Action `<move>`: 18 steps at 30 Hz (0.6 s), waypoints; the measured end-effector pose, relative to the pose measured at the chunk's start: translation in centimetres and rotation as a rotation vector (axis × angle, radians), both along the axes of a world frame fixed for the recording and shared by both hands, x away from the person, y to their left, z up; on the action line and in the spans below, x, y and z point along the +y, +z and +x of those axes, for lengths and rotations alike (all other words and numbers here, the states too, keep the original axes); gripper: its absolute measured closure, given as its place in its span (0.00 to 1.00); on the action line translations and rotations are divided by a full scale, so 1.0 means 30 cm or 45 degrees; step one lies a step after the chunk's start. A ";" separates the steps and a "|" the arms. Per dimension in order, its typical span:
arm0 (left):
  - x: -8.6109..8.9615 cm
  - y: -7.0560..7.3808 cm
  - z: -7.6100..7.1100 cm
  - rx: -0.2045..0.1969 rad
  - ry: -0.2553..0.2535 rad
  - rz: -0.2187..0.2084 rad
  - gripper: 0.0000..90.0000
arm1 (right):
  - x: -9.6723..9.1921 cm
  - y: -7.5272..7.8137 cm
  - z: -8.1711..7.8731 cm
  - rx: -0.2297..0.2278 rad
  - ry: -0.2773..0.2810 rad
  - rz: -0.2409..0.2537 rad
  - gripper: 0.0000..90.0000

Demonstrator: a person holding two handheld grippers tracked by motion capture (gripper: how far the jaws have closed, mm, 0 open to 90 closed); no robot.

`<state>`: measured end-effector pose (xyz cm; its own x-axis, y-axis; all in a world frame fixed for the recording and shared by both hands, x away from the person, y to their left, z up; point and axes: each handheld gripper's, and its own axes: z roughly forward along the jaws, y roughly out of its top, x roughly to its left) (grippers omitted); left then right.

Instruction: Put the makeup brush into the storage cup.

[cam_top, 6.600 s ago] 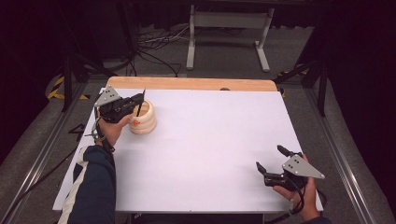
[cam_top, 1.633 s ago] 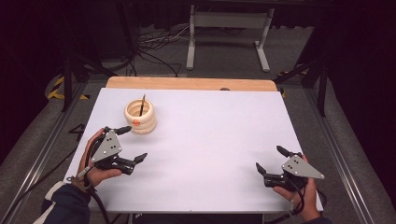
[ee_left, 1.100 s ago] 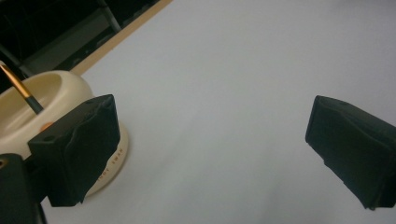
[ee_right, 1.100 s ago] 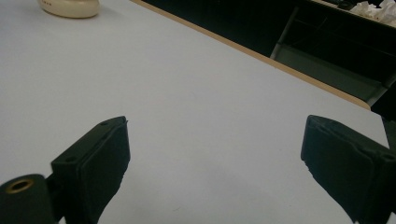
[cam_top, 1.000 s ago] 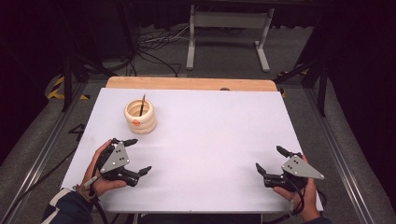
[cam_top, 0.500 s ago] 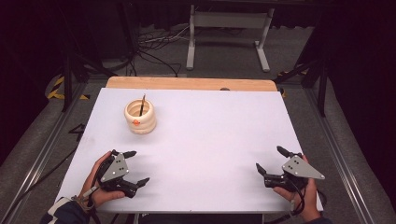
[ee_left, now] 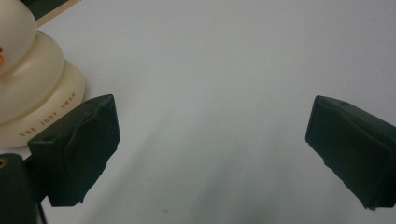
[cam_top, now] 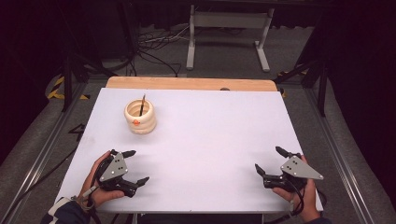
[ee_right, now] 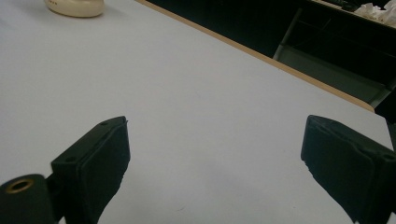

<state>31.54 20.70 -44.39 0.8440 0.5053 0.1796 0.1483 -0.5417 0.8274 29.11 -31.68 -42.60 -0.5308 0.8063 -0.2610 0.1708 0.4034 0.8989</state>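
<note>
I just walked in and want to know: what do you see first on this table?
A cream ridged pot with a thin dark stick standing in it sits at the far left of the white table. Near the front edge, the left gripper and right gripper rest open, one at each corner.

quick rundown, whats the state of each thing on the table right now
left tool: open, empty, resting near the front left edge of the table
right tool: open, empty, resting near the front right corner
cream ribbed pot: upright, at the back left of the table, apart from both tools
dark stick: standing in the pot, leaning, top end poking out
white table: bare between the tools
</note>
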 end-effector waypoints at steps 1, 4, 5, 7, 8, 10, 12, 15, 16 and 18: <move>0.000 0.000 -0.001 -0.002 -0.002 0.004 0.04 | 0.001 0.001 -0.001 0.000 0.001 0.000 0.10; 0.006 0.005 -0.003 -0.010 0.000 -0.010 0.04 | 0.007 0.003 -0.003 -0.002 0.008 -0.011 0.10; 0.008 0.007 -0.006 -0.008 0.002 -0.024 0.04 | 0.008 0.003 -0.003 -0.003 0.008 -0.014 0.10; 0.011 0.012 -0.006 -0.017 0.003 -0.037 0.04 | 0.012 0.002 -0.004 0.001 0.009 -0.018 0.10; 0.012 0.014 -0.007 -0.020 0.003 -0.040 0.04 | 0.013 0.002 -0.004 -0.001 0.010 -0.018 0.10; 0.012 0.020 -0.011 -0.041 0.009 -0.051 0.04 | 0.013 0.001 -0.002 0.002 0.011 -0.017 0.10; 0.016 0.031 -0.019 -0.059 0.001 -0.100 0.04 | 0.014 -0.002 0.000 0.004 0.013 -0.021 0.10; 0.022 0.042 -0.026 -0.085 0.002 -0.167 0.04 | 0.012 -0.001 -0.002 0.004 0.015 -0.022 0.10; 0.023 0.043 -0.027 -0.085 0.004 -0.176 0.04 | 0.012 -0.001 -0.002 0.005 0.014 -0.020 0.10; 0.026 0.044 -0.026 -0.079 0.006 -0.182 0.04 | 0.010 0.000 -0.002 0.004 0.013 -0.019 0.10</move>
